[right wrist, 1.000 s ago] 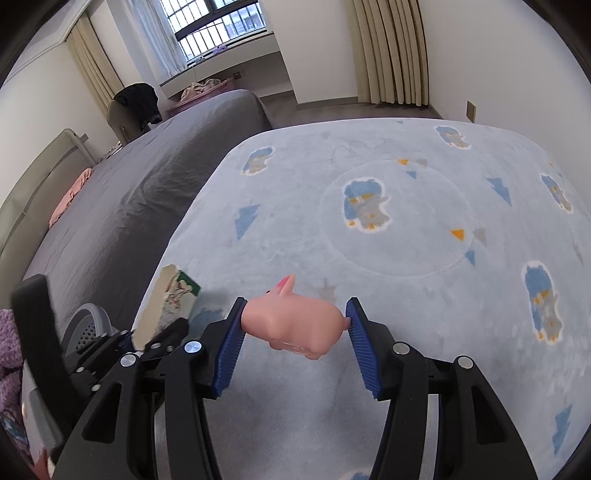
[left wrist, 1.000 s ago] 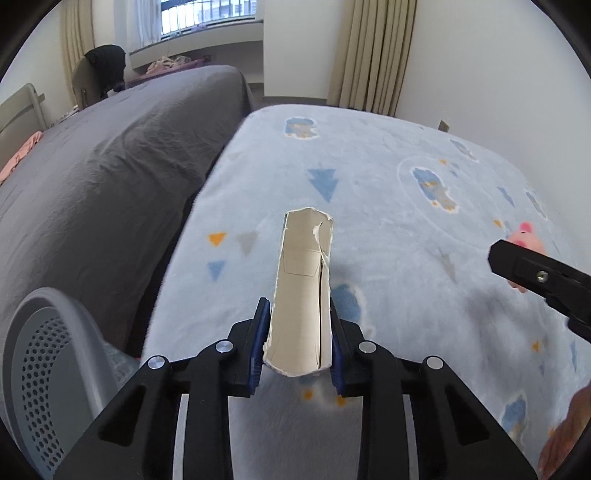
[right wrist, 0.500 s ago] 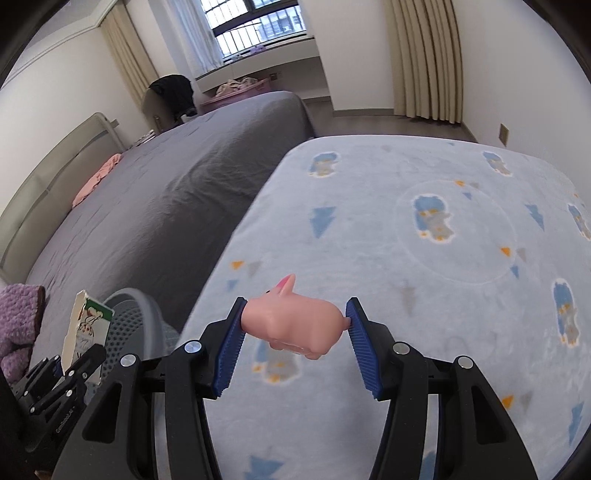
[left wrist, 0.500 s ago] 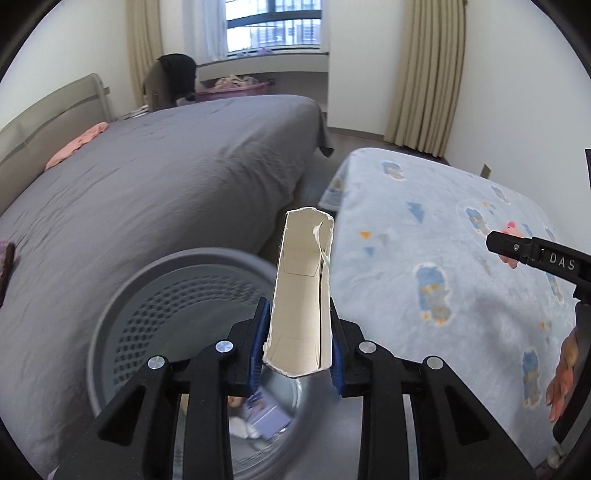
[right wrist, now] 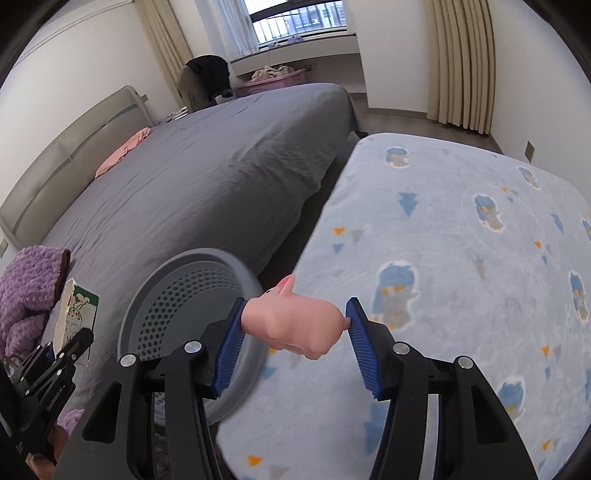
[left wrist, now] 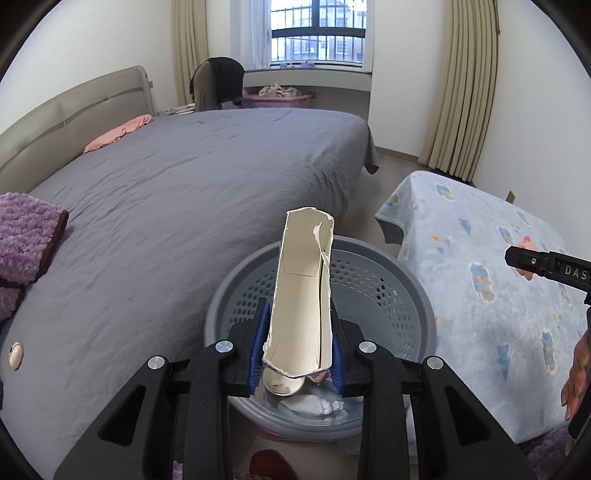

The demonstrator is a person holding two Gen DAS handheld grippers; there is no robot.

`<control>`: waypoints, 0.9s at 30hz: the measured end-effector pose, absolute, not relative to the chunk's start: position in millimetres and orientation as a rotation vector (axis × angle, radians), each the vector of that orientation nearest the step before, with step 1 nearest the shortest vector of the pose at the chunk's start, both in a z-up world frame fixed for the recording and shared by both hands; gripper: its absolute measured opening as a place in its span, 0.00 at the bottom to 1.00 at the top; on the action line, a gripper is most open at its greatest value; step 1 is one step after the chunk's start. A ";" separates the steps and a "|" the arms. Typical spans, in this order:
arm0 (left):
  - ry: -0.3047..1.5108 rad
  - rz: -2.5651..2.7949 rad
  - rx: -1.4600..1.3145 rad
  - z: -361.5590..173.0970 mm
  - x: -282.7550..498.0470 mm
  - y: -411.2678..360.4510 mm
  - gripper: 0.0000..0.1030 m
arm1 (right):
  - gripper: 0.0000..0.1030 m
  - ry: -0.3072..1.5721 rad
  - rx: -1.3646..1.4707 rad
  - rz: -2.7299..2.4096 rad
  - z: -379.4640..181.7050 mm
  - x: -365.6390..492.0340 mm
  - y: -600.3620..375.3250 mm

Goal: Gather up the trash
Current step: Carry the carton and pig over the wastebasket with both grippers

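Bedroom scene: a big bed point(left wrist: 192, 192) with a grey sheet, padded headboard on the left, a pink cloth near the pillow end and a purple blanket point(left wrist: 26, 240) at the near left edge. Next to it sits a lower surface covered by a pale blue throw point(right wrist: 461, 258) with cartoon prints and little triangles. Window point(left wrist: 317, 33) and beige curtains at the back.

The left gripper point(left wrist: 297, 350) is clamped on a torn carton point(left wrist: 303, 291), standing upright right above the grey perforated bin point(left wrist: 417, 295), which sits between the bed and the throw and already has some trash in the bottom. The right gripper point(right wrist: 293, 347) is squeezing a pink pig point(right wrist: 295, 321), hanging over the throw's left edge just beside the bin's rim.
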State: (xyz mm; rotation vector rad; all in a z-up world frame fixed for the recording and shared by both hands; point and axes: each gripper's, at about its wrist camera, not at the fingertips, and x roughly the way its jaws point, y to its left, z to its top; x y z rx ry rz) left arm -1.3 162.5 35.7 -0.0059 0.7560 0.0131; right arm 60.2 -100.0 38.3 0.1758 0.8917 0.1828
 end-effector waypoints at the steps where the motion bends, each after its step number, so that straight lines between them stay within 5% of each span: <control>1: 0.751 0.016 -0.010 37.7 -3.3 168.1 0.27 | 0.51 0.891 0.172 0.190 41.9 58.3 -94.7; 27: 0.834 0.075 0.002 3.1 39.3 188.3 0.28 | 0.51 0.960 0.057 0.424 14.3 93.8 5.5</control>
